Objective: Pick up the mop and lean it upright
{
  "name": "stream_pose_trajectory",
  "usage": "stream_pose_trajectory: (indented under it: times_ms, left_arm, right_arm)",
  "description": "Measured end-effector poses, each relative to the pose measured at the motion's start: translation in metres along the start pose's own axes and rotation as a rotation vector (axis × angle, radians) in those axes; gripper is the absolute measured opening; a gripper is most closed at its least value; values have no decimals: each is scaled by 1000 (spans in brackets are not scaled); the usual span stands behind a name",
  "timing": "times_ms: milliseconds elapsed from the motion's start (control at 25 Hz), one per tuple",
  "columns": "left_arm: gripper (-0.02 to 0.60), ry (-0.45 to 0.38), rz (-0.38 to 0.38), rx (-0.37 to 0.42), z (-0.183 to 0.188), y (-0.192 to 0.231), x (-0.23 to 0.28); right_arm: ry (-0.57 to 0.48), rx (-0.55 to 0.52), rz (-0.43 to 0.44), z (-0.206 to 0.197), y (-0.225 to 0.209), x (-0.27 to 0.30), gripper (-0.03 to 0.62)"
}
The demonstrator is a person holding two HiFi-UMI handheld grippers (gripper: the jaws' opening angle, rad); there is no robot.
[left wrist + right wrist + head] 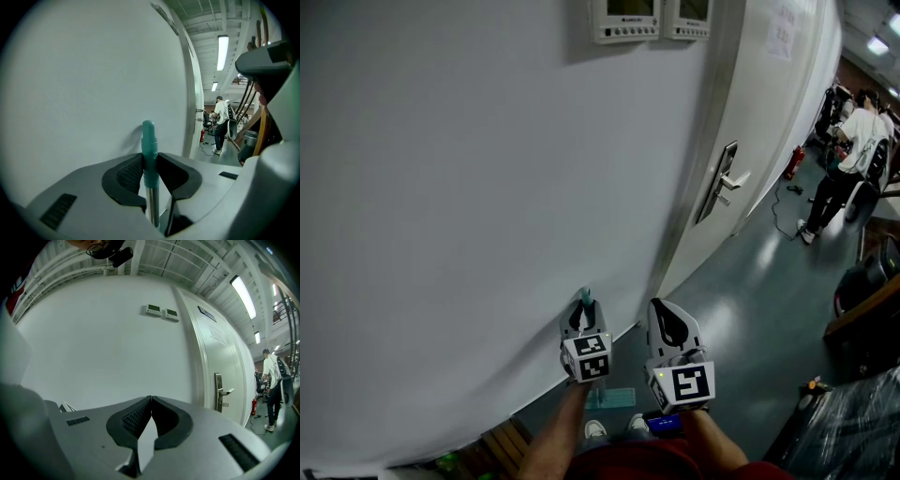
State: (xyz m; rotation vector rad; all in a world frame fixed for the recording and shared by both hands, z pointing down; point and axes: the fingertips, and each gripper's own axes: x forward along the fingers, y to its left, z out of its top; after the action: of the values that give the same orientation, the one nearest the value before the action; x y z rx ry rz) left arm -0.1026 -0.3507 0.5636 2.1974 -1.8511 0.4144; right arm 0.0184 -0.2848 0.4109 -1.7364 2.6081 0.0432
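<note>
Close against the white wall (469, 187), gripping the mop (148, 140) by the teal cap at the top of its handle with the left hand-held gripper (150, 161). Closed partway, with both ribbed pads (129, 173) pressed on that cap and the rounded tip poking out above them. Kept upright just beside the wall, the metal tube dropping away below the jaws; cannot tell whether touching the wall. Far below at the wall's foot, a pale teal flat piece (609, 397), possibly the mop's head, too small to be sure. Just beside on the right, holding nothing with the right hand-held gripper (151, 401): shut tight, pad against pad, aimed at the wall. Further right, a white door (759, 112) with a metal lever handle (727, 183). Beyond, well apart on the grey floor (741, 309), a person (861, 141) in a white top.
</note>
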Motion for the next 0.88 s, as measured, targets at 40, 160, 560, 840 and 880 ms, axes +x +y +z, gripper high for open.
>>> stream_pose_trajectory:
  times_ms: [40,160,560,840,880]
  left_arm:
    - [109,-1,1,-3,0,0,-1]
    - [107,-6,2,-9,-1,2,-3]
    - [107,-30,5,-21,-3,4,-21]
    - [107,-89,-14,-5,-8,5,-52]
    - [107,-95,-15,-7,-9,5,-58]
  right_arm:
    - [-2,-1,0,0,0,0,17]
    - [-5,1,-1,1,0,-1,17]
    - [-13,-2,6,5,3,-5,17]
    - [-18,-2,9,7,6,-11,17]
    - [-20,-2,9,7,6,-12,17]
